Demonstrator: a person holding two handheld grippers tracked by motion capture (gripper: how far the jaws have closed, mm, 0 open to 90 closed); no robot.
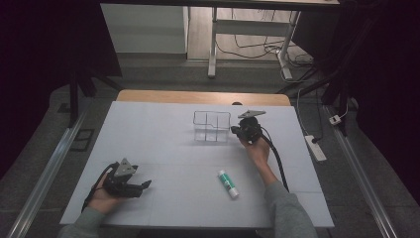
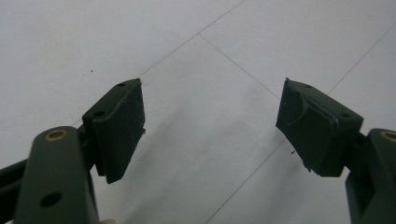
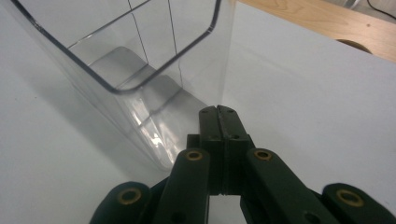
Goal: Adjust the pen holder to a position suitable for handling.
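Note:
A clear plastic organizer box (image 1: pixel 212 126) with dividers stands upright at the back middle of the white table top (image 1: pixel 168 148). My right gripper (image 1: pixel 236 130) is at its right side. In the right gripper view the jaws are shut (image 3: pixel 218 113) with nothing between them, their tips at the foot of the clear box's wall (image 3: pixel 140 70); I cannot tell if they touch it. A white tube with a green label (image 1: pixel 228 184) lies at the front middle. My left gripper (image 1: pixel 142 186) rests low at the front left, open (image 2: pixel 212 91) over bare table.
A wooden table edge (image 1: pixel 203 96) runs behind the white top. On the floor are a power strip (image 1: pixel 316 148) with cables at the right and a white desk frame (image 1: pixel 213 44) beyond. Metal rails (image 1: pixel 44 173) flank the table.

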